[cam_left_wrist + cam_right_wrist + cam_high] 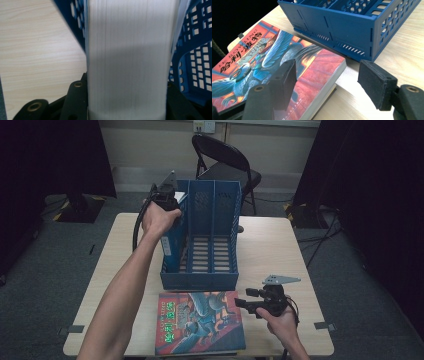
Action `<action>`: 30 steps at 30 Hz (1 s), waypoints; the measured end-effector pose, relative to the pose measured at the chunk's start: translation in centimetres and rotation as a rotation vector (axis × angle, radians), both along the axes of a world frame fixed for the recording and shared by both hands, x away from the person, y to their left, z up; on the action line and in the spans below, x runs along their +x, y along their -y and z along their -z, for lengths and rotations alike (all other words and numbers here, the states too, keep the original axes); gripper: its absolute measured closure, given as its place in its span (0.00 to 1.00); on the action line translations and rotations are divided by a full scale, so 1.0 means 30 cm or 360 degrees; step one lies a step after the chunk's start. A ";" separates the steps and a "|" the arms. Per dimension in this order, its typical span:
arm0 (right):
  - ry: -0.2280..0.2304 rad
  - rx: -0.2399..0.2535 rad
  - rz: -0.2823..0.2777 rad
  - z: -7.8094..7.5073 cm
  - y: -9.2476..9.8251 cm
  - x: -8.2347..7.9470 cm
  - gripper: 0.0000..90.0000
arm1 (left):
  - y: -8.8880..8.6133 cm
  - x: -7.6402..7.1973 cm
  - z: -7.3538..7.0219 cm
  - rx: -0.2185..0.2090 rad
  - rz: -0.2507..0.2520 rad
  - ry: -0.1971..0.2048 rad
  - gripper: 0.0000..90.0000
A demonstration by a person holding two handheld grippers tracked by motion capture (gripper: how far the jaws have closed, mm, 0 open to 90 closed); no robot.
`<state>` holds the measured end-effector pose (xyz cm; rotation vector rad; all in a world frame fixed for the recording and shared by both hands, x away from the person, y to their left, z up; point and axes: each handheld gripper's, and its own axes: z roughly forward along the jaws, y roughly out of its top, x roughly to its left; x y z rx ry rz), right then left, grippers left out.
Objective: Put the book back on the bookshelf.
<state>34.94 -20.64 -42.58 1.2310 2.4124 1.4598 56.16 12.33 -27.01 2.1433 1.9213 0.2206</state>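
Our left tongs (172, 195) clamp a thick blue-covered book (127, 60) standing in the blue plastic file rack's (200, 280) left compartment; our right tongs (327, 82) gape apart above the tabletop (270, 250).

Our left arm stretches forward across the table, bare forearm straight, the hand wrapped around the black two-jaw left gripper (167, 200), held high with its grey three-cornered plate upward. Its jaws are clamped on the thick white page block between them. Our right hand rests low and near us, holding the black right gripper (248, 298) level, pointing leftward, jaws standing apart with nothing between them.
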 end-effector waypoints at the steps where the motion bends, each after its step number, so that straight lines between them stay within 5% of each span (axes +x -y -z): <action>1: 0.0001 -0.0001 -0.0001 0.001 0.000 0.000 0.34 | 0.001 0.004 0.001 -0.0006 0.0009 0.0003 0.68; 10: -0.0010 0.0015 -0.0002 0.008 0.008 -0.001 0.34 | 0.005 0.051 0.012 -0.0003 -0.0049 0.0052 0.68; 23: -0.0023 0.0002 -0.0019 0.016 -0.007 0.001 0.33 | -0.006 0.054 0.034 -0.0004 -0.0117 0.0136 0.68; 30: -0.0017 0.0002 -0.0027 0.012 -0.009 -0.004 0.33 | -0.014 0.058 0.040 -0.0003 -0.0114 0.0112 0.68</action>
